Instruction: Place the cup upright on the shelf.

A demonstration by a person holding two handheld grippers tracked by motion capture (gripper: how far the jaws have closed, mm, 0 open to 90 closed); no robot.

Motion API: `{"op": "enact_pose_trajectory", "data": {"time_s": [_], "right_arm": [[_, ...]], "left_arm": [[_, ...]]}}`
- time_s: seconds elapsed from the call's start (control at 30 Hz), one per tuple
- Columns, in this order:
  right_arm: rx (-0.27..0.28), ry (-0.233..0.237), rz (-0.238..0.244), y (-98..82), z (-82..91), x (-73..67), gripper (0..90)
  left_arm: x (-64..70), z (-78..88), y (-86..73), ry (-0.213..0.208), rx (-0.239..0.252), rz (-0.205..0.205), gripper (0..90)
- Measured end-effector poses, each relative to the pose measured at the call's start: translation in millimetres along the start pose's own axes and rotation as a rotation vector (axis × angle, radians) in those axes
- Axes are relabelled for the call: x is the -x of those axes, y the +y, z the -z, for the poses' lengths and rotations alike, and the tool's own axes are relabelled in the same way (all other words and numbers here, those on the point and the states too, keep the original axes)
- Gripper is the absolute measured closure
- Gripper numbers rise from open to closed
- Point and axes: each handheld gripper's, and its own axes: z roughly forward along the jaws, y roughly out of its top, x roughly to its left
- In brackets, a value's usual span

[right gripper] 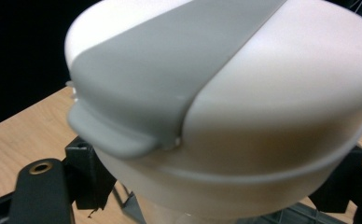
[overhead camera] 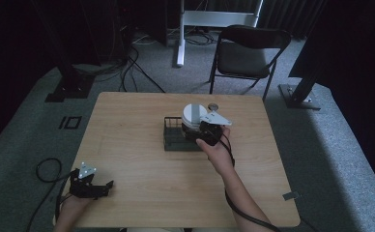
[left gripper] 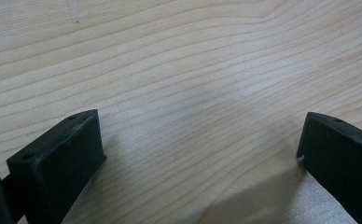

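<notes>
The right claw (overhead camera: 201, 129) pinches the round white lidded container (right gripper: 226, 107) over the black wire rack (overhead camera: 172, 133), where its smooth sides could slip, while the left claw (left gripper: 200, 154) rests spread on the worktop (overhead camera: 142, 183).

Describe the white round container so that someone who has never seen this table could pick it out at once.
On the wooden table, look just right of centre, where a black wire rack sits. The container is at the rack's right end, between the jaws of the right claw. It is round and white, and a wide grey band with a tab crosses its lid.
</notes>
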Motion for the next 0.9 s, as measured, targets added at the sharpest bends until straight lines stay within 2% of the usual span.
{"op": "enact_pose_trajectory", "data": {"time_s": [0.17, 0.47, 0.9], "right_arm": [[-0.012, -0.061, -0.013, 2.7, -10.1, 6.3, 18.4], [-0.059, -0.129, -0.049, -0.3, -19.8, 16.2, 18.4], [-0.122, -0.145, -0.067, -10.5, -35.8, 18.7, 18.4]], "left_arm": [[-0.1, 0.0, 0.0, 0.000, 0.000, 0.000, 0.5], [0.0, 0.0, 0.0, 0.000, 0.000, -0.001, 0.5], [0.0, 0.0, 0.0, 0.000, 0.000, 0.000, 0.6]]}}
